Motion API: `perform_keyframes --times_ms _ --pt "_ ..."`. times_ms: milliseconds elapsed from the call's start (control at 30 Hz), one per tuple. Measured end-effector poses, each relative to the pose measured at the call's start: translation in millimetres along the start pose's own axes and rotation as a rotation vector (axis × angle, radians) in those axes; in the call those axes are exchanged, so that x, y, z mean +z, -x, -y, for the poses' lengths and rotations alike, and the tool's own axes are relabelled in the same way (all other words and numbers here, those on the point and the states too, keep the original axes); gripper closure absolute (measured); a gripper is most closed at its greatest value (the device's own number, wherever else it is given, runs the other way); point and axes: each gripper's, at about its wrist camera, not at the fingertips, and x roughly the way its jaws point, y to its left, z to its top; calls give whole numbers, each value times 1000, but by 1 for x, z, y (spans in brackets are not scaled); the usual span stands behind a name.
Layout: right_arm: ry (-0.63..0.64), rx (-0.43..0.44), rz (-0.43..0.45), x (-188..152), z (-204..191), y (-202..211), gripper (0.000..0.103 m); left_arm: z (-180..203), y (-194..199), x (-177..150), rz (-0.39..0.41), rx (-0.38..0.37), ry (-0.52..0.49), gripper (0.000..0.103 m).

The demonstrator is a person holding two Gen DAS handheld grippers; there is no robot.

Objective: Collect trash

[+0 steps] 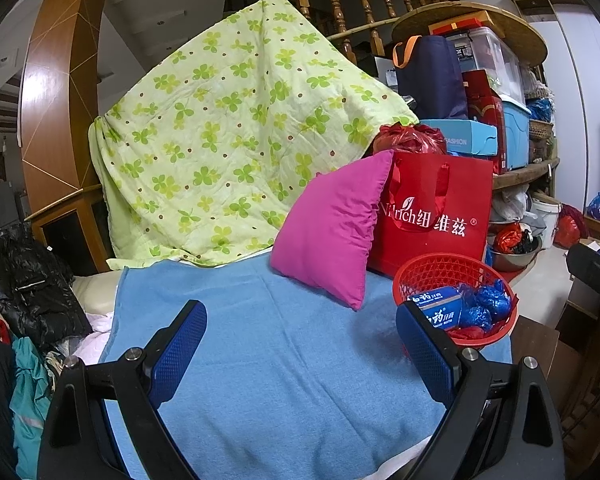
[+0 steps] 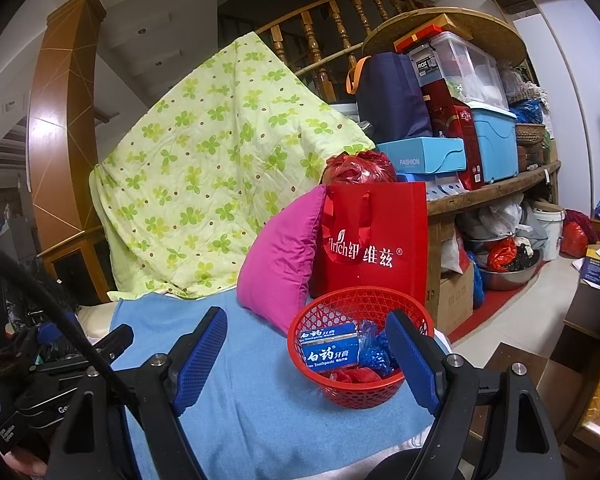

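A small red plastic basket [image 2: 364,344] sits low and right of centre in the right wrist view, and at the lower right edge of the left wrist view, resting on a blue towel [image 2: 260,400] spread over a soft surface. Inside it lie a blue toothpaste box [image 2: 329,346], some crumpled blue plastic wrap [image 2: 374,354] and a scrap of red plastic [image 2: 356,376]; the trash appears already gathered there. The right gripper [image 2: 308,354] hangs with its jaws wide and empty, one blue pad overlapping the basket's right rim in the picture, though whether it touches I cannot tell. The left gripper [image 1: 300,344] is likewise wide and holding nothing, over bare towel at bottom centre. Judging by looks, the basket is light and thin-walled, its woven rim springy, so a pinch on the rim should hold but could tip the load. The box is stiff cardboard, best taken across its narrow sides; the wraps are soft, slippery and feather-light. Behind stand a pink pillow [image 2: 280,256], a red shopping bag [image 2: 376,240] and a green floral quilt [image 2: 204,168].
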Motion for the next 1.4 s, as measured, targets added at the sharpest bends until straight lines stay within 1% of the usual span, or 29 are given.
perform_keyframes --times_ms 500,1400 --pt "0 0 -12 -10 3 -4 19 2 0 -2 0 -5 -2 7" --pt "0 0 -12 -10 3 -5 19 5 -2 -3 2 -5 -5 7"
